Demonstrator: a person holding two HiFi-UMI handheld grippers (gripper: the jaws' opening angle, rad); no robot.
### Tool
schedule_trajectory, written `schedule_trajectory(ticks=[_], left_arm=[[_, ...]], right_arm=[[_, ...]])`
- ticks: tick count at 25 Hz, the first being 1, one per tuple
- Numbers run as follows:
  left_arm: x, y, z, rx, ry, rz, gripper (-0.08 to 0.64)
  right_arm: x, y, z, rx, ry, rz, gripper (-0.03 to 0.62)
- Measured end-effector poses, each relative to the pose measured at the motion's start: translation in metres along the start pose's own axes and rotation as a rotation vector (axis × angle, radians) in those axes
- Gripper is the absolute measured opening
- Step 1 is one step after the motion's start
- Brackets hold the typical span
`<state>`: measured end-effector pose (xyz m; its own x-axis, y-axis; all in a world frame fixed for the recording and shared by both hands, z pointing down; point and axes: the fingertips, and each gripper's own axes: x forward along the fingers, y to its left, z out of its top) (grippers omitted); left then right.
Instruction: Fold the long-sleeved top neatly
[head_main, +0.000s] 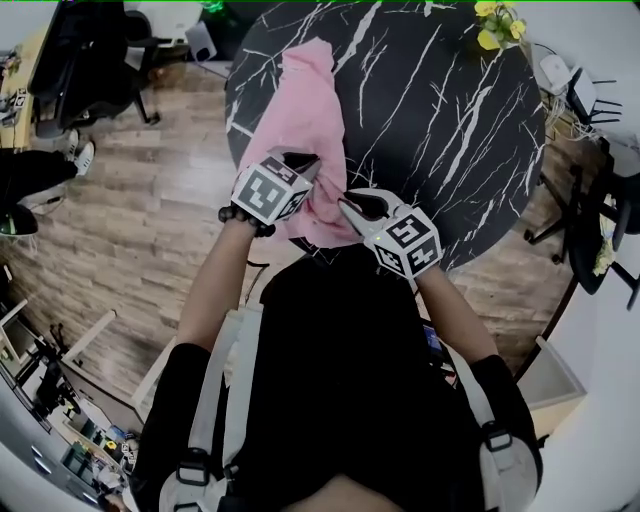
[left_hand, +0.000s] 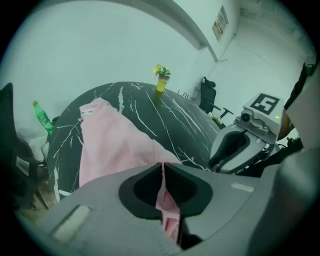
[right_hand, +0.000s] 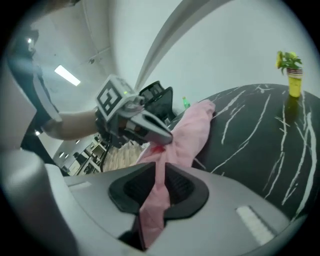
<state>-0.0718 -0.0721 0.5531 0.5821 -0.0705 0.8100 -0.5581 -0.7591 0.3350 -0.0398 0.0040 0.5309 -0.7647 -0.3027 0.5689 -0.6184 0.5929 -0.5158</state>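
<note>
Two claws are gripping the pink long-sleeved top (head_main: 305, 110) at its near edge. Left claw (head_main: 305, 165) is pinching a thin fold of fabric btwn almost closed jaws, w/ cloth hanging down thru the slit & out below. Right claw (head_main: 355, 207) is holding a thicker bunched strip, its jaws narrow & pressing on it, the strip trailing underneath. Right claw is sitting just beside the left claw, on its right, tips angling toward each other. Rest of the top is stretching away ahead of both claws, lying on the round black marble desk (head_main: 450, 120). Far beyond the claws a yellow flower pot (head_main: 497, 25) is standing on the desk. Off to the left claw's left a green bottle (left_hand: 42, 117) is showing past the desk edge
</note>
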Motion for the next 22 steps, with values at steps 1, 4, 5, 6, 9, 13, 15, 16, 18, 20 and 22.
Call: schedule_trajectory(ticks=[1,4,5,6,9,13,15,16,18,20,22], left_arm=[[-0.007,0.0,0.005,-0.015,-0.034,-0.001,0.021],[-0.029,0.0,0.019,-0.045,-0.12,0.012,0.02],[-0.037,0.002,0.023,-0.05,-0.142,0.023,0.02],[-0.043,0.003,0.028,-0.052,-0.161,0.035,0.02],[-0.062,0.006,0.039,-0.052,-0.206,0.057,0.02],[-0.081,0.009,0.041,-0.053,-0.232,0.078,0.02],[-0.088,0.009,0.036,-0.065,-0.243,0.081,0.021],[-0.091,0.009,0.033,-0.073,-0.249,0.08,0.021],[-0.095,0.009,0.028,-0.087,-0.257,0.08,0.021],[-0.097,0.009,0.025,-0.093,-0.259,0.085,0.021],[-0.1,0.011,0.023,-0.097,-0.259,0.094,0.021]], right_arm=[[-0.008,-0.012,0.006,0.032,-0.031,-0.018,0.066],[-0.022,-0.039,0.016,0.068,-0.054,-0.046,0.077],[-0.021,-0.042,0.016,0.056,-0.036,-0.039,0.1],[-0.018,-0.043,0.014,0.039,-0.015,-0.031,0.104],[-0.003,-0.045,0.008,-0.001,0.041,-0.038,0.104],[0.013,-0.055,-0.002,-0.02,0.114,-0.057,0.101],[0.02,-0.054,-0.005,-0.082,0.161,-0.06,0.108],[0.024,-0.053,-0.006,-0.126,0.179,-0.067,0.114],[0.034,-0.053,-0.006,-0.191,0.208,-0.071,0.131],[0.044,-0.053,-0.008,-0.202,0.239,-0.044,0.147],[0.053,-0.048,-0.01,-0.198,0.273,0.015,0.172]])
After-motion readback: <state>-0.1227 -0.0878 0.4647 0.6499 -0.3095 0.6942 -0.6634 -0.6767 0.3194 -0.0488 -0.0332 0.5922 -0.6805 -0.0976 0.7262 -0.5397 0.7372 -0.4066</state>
